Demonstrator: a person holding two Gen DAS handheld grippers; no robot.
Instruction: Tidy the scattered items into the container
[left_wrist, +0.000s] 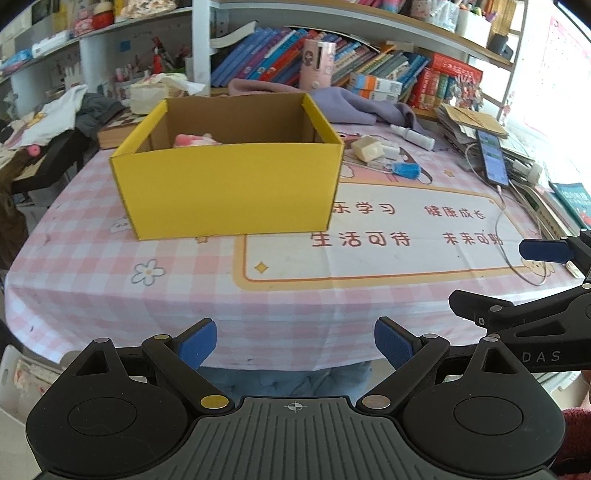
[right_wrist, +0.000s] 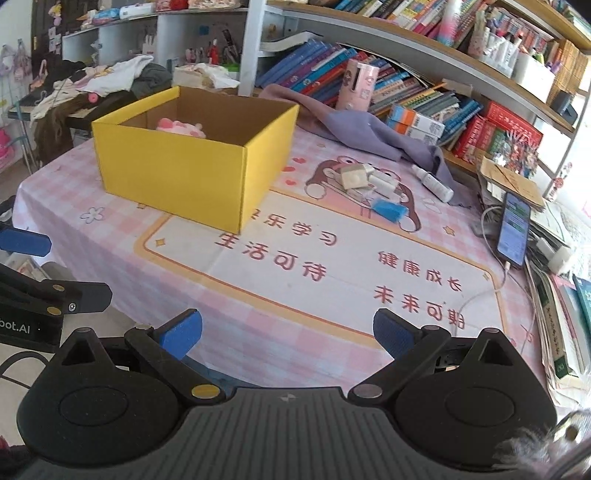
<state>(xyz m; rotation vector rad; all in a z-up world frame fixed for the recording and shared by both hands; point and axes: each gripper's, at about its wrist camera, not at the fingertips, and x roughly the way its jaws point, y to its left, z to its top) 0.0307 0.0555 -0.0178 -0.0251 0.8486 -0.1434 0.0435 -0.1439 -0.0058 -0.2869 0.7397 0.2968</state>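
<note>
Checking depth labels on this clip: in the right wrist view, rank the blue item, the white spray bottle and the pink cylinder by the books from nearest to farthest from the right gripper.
From the right gripper, which is open and empty:
1. Blue item, mid-table, right of the yellow box.
2. White spray bottle, lying farther back and right, beside the purple cloth.
3. Pink cylinder, upright at the back against the books.

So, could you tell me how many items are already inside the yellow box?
1 visible: a pink item lying against the far left inner wall of the yellow box. The near walls hide most of the floor, so more may lie unseen.
</note>
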